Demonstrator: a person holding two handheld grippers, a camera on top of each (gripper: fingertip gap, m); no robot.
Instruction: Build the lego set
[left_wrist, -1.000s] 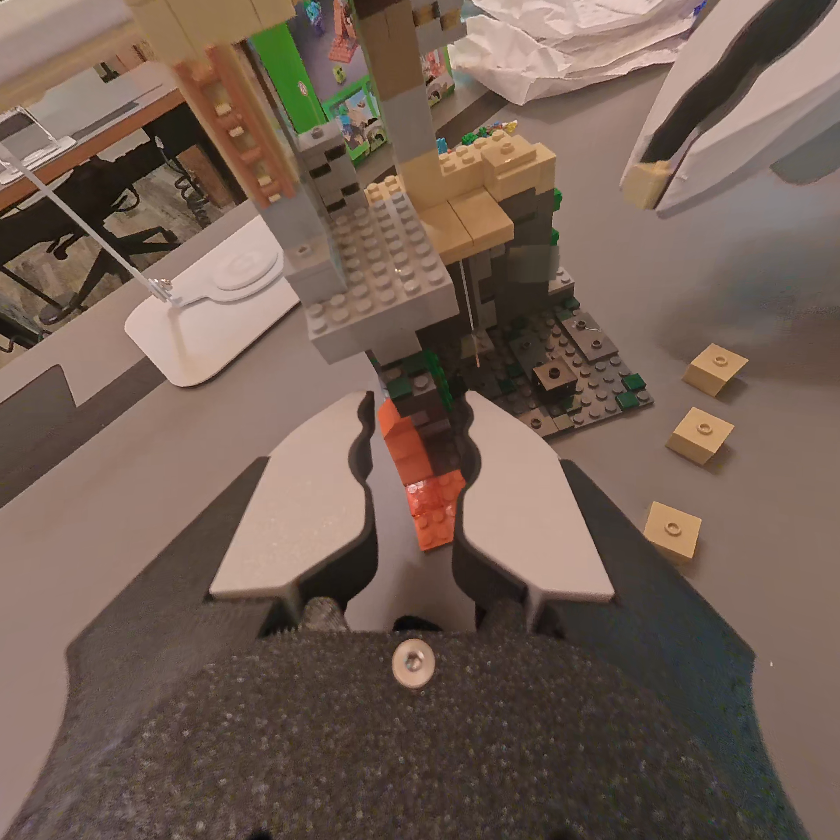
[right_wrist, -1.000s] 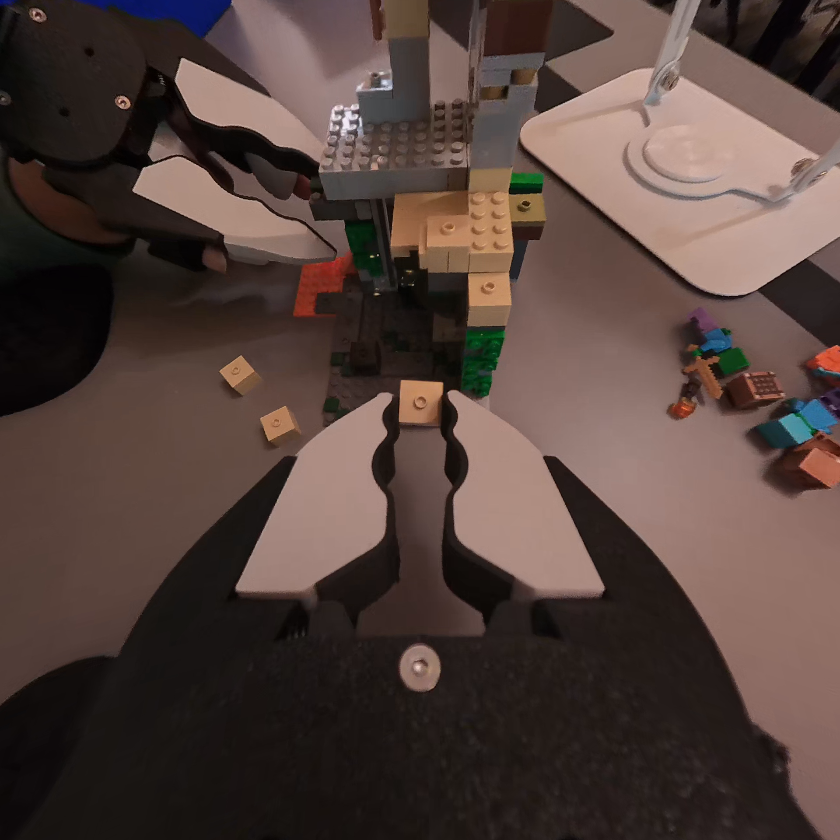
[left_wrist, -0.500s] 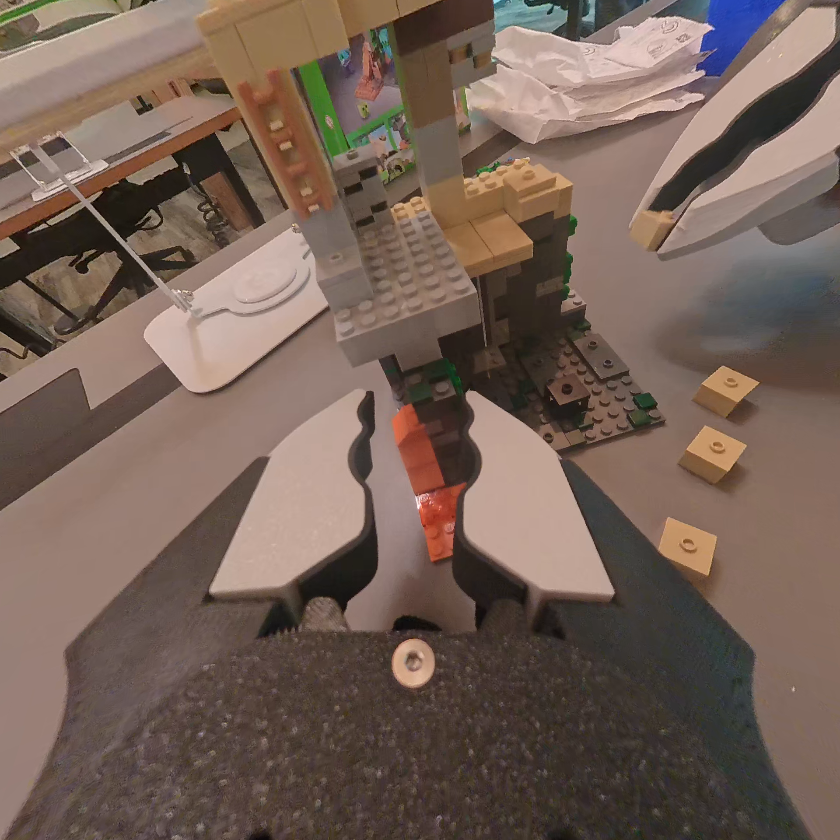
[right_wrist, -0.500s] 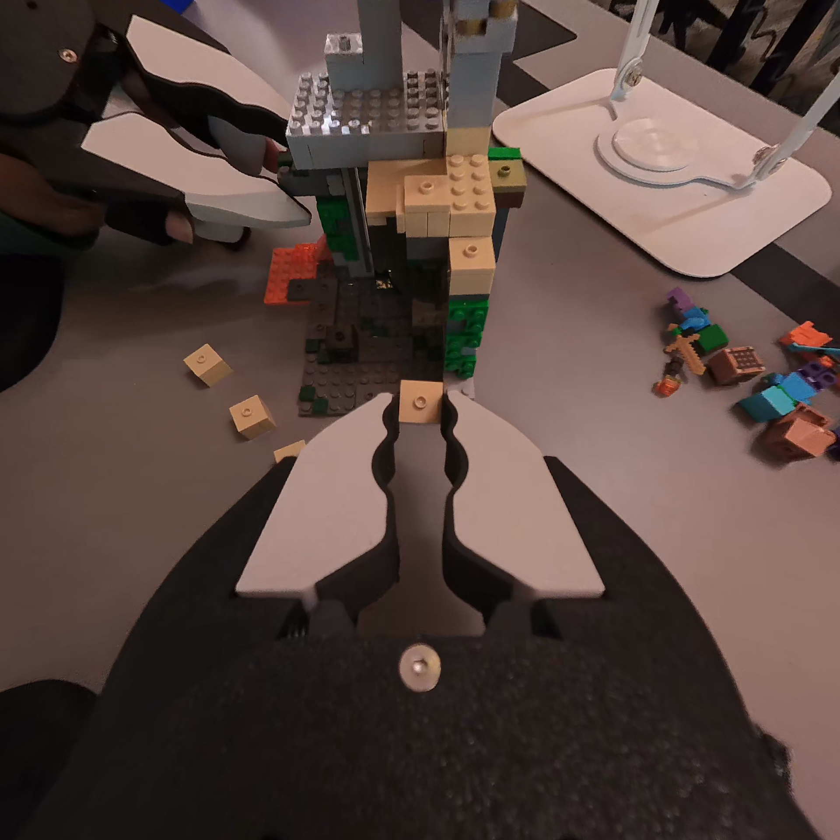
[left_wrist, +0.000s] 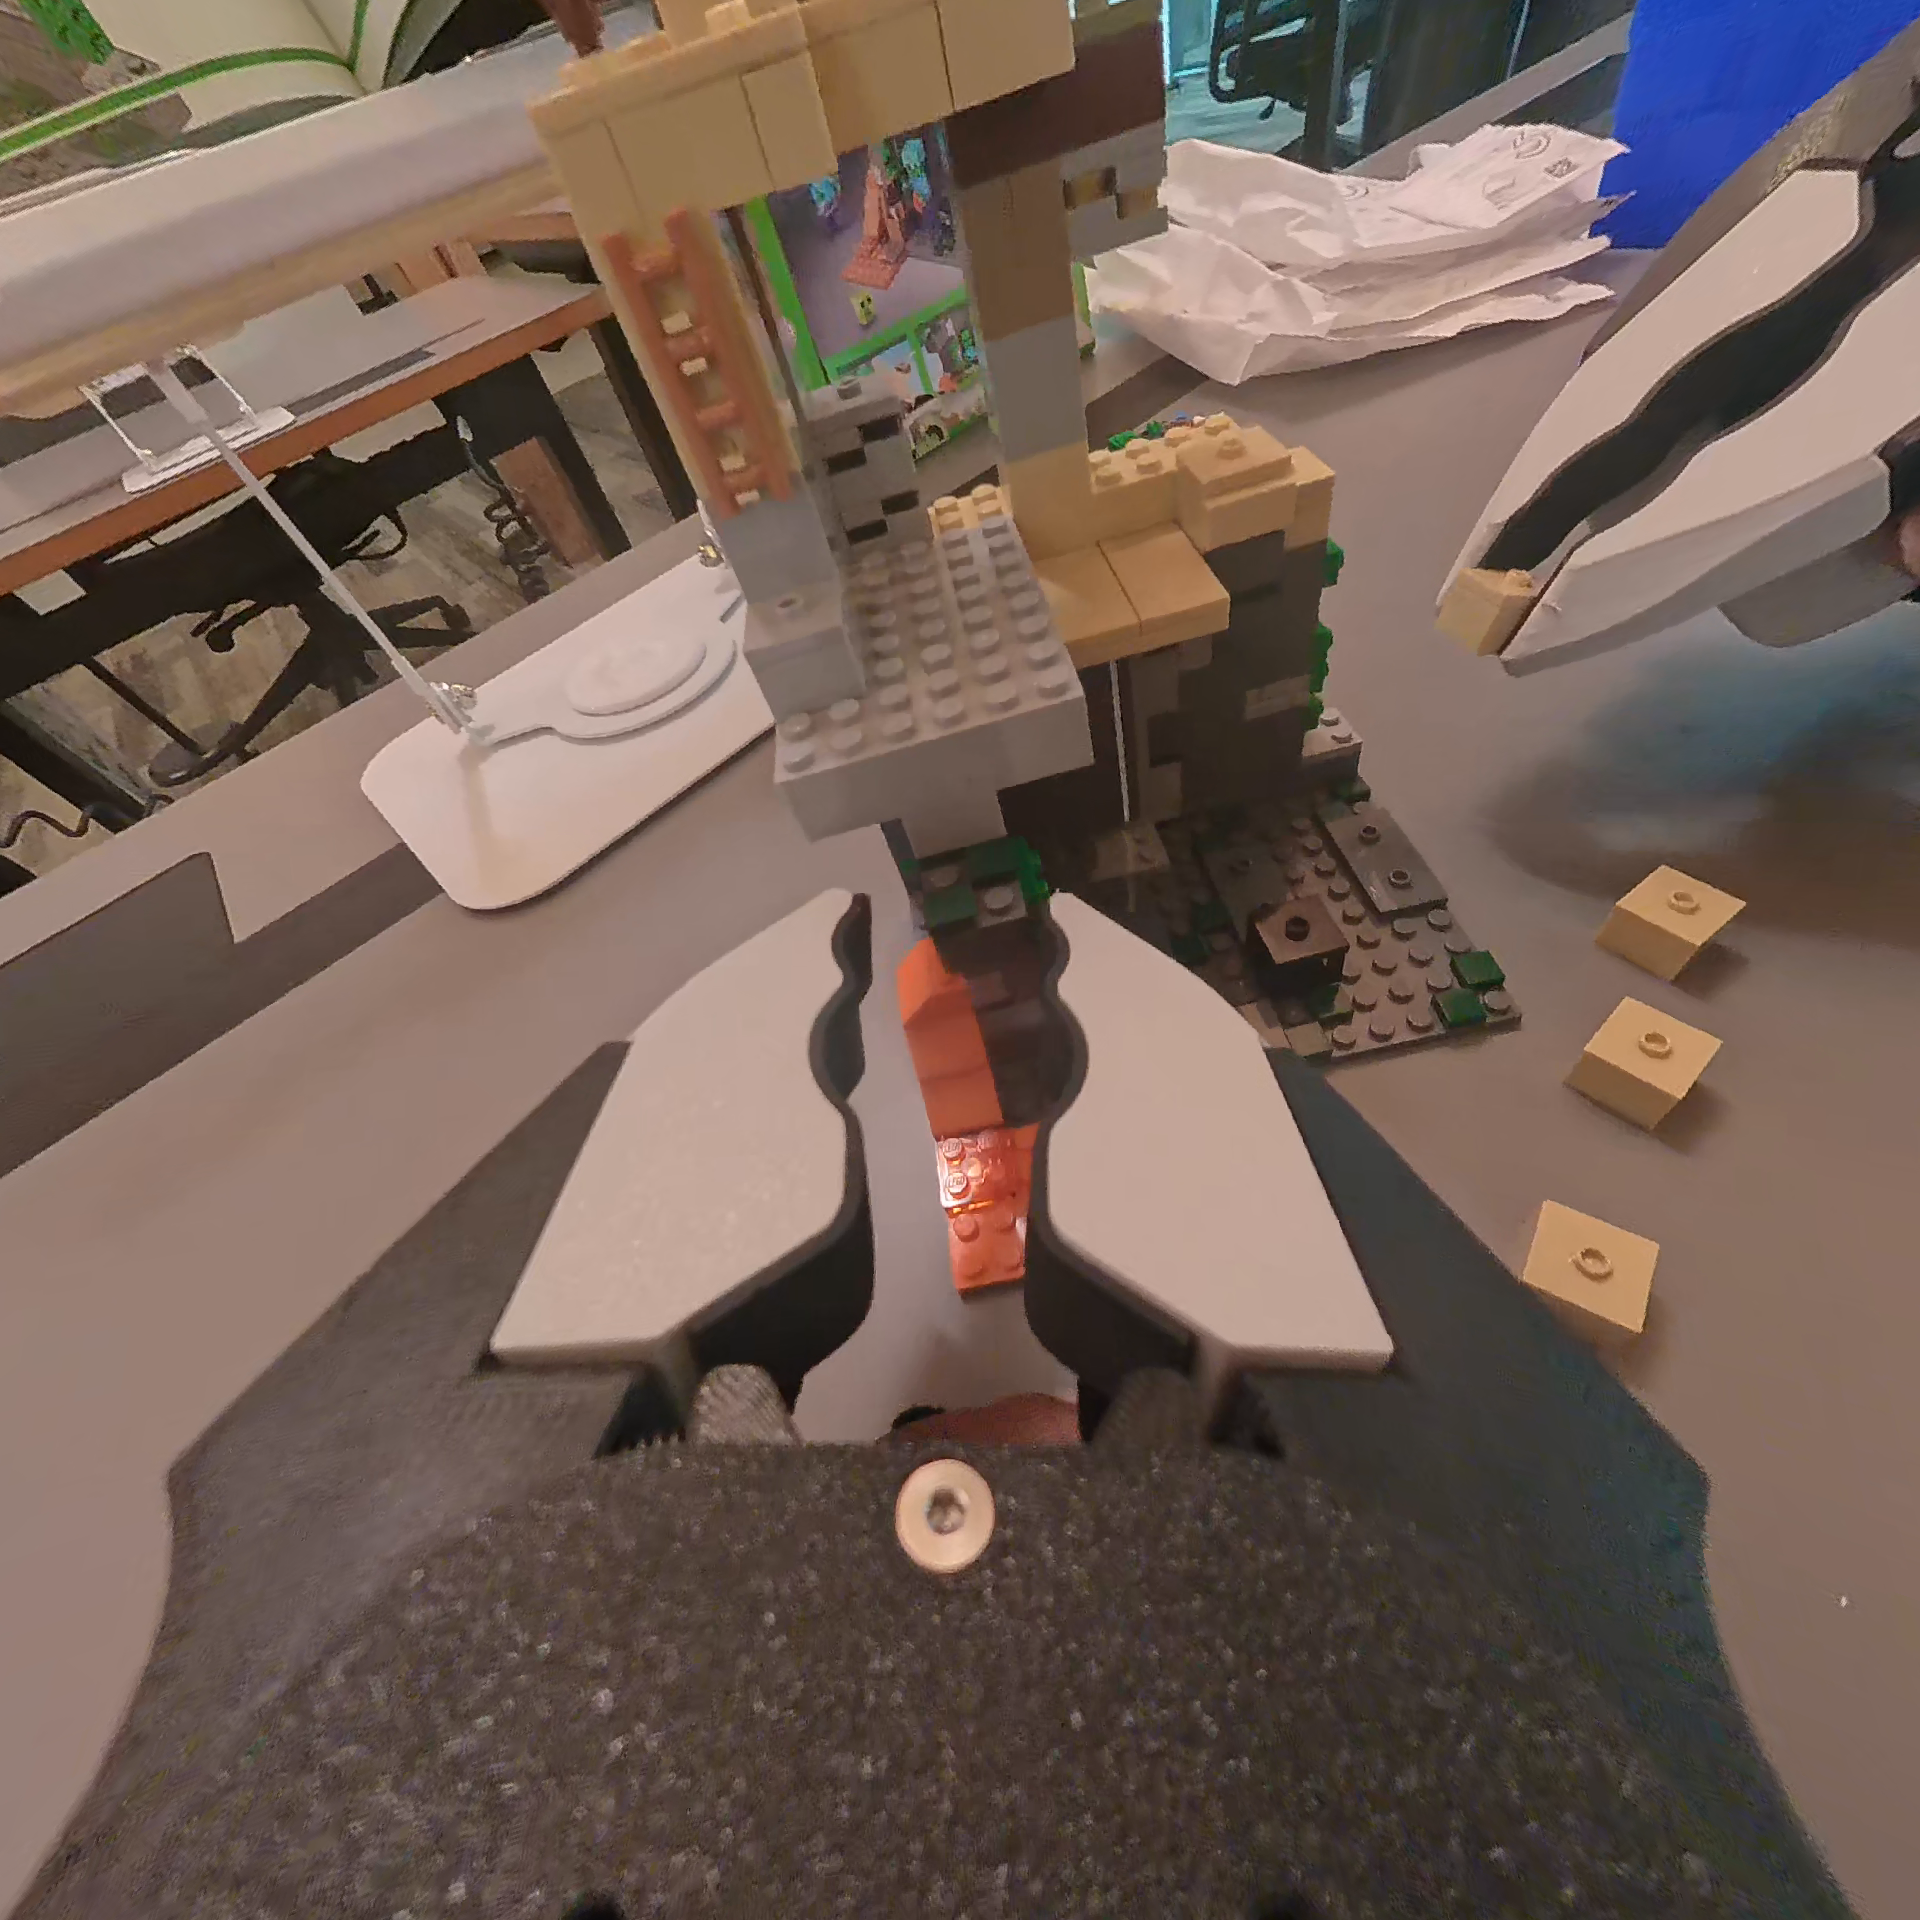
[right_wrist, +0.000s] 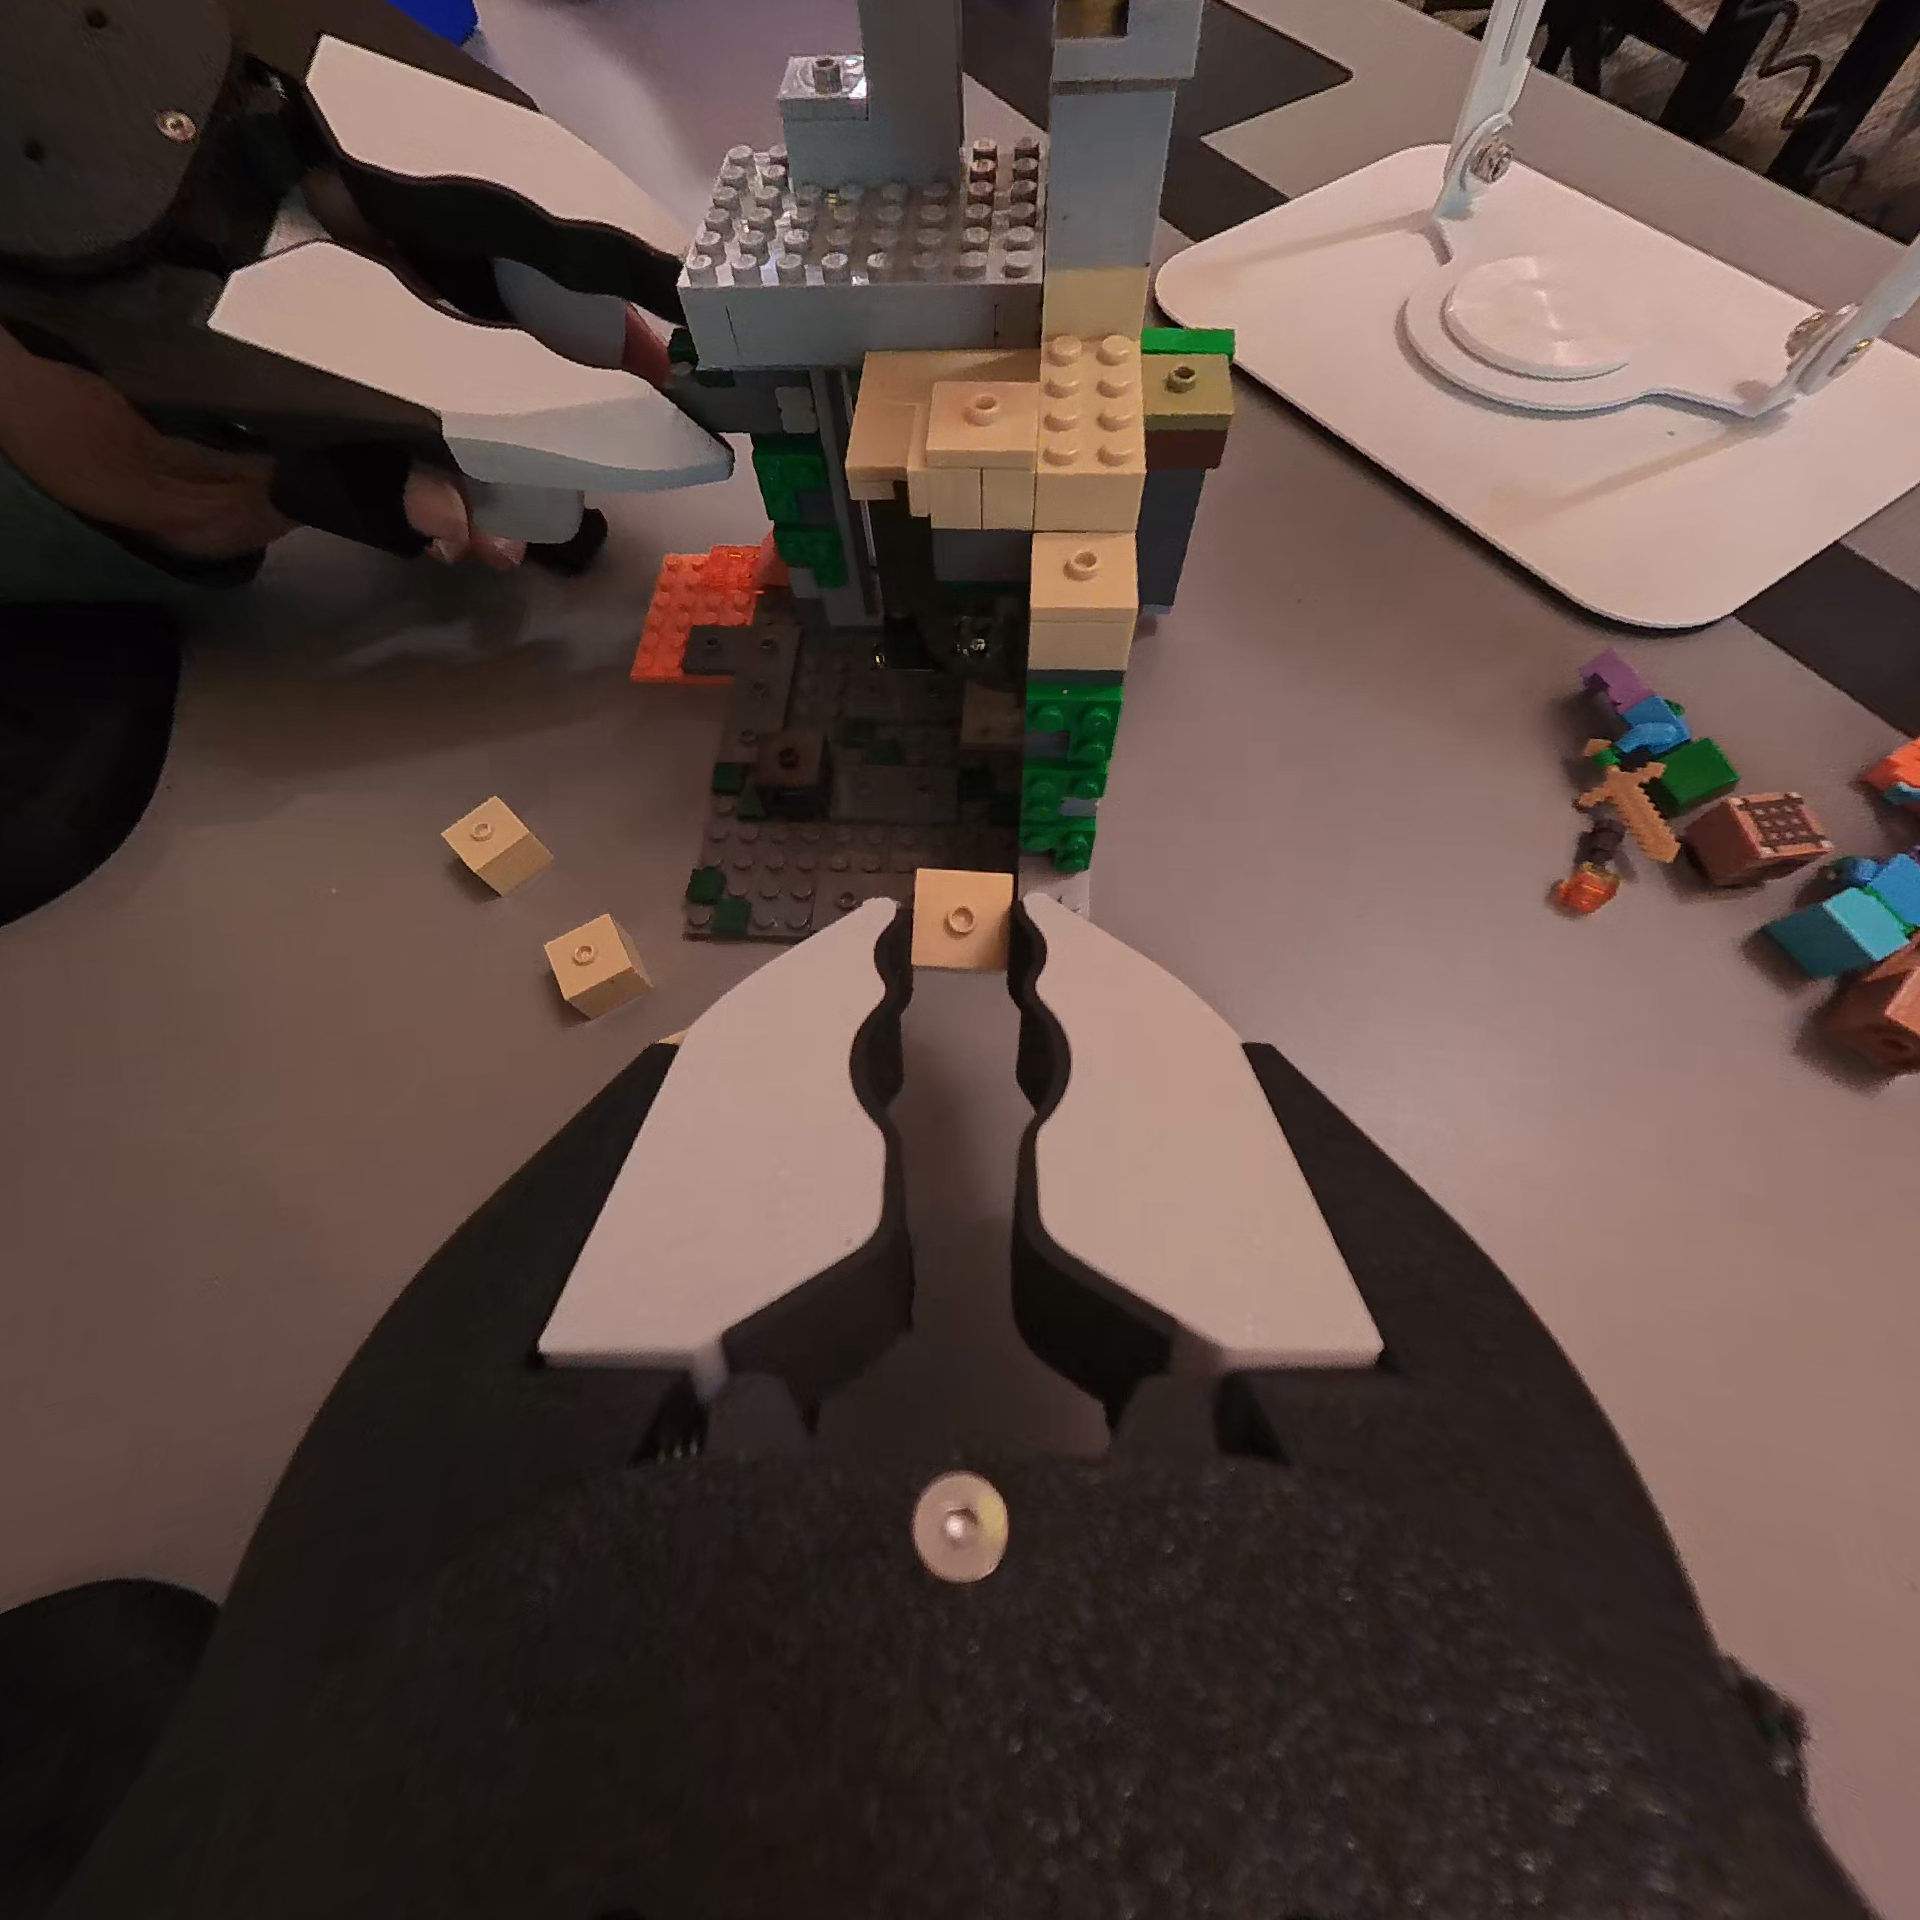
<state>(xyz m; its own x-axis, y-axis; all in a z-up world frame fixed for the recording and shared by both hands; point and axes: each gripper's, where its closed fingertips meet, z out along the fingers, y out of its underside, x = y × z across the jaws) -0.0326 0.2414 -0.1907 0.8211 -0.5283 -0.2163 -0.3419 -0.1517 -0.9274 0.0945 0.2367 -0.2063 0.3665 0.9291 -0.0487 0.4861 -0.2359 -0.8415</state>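
Note:
The lego build (left_wrist: 935, 665) (right_wrist: 873, 249) stands on its dark baseplate (right_wrist: 831, 862), with a grey studded deck, tan blocks, a ladder and an orange part at the foot. My left gripper (left_wrist: 951, 920) is closed around the build's lower column just under the grey deck; it also shows in the right wrist view (right_wrist: 696, 384). My right gripper (right_wrist: 961, 914) is shut on a small tan brick (right_wrist: 961, 920) and holds it above the baseplate's near edge. In the left wrist view this gripper (left_wrist: 1496, 613) is right of the build. Loose tan bricks (left_wrist: 1642, 1060) (right_wrist: 597, 964) lie on the table.
A white stand base (left_wrist: 561, 769) (right_wrist: 1558, 416) sits behind the build. Loose figure parts and coloured pieces (right_wrist: 1714, 810) lie to the right. Crumpled white paper (left_wrist: 1351, 270) and a green lego box (left_wrist: 894, 312) are at the table's far side. The gap from one gripper's tips to the other's is roughly 15 cm.
The right gripper with its tan brick has come lower beside the build and drawn back slightly. The left gripper stays on the build's lower column, and its view has tilted up.

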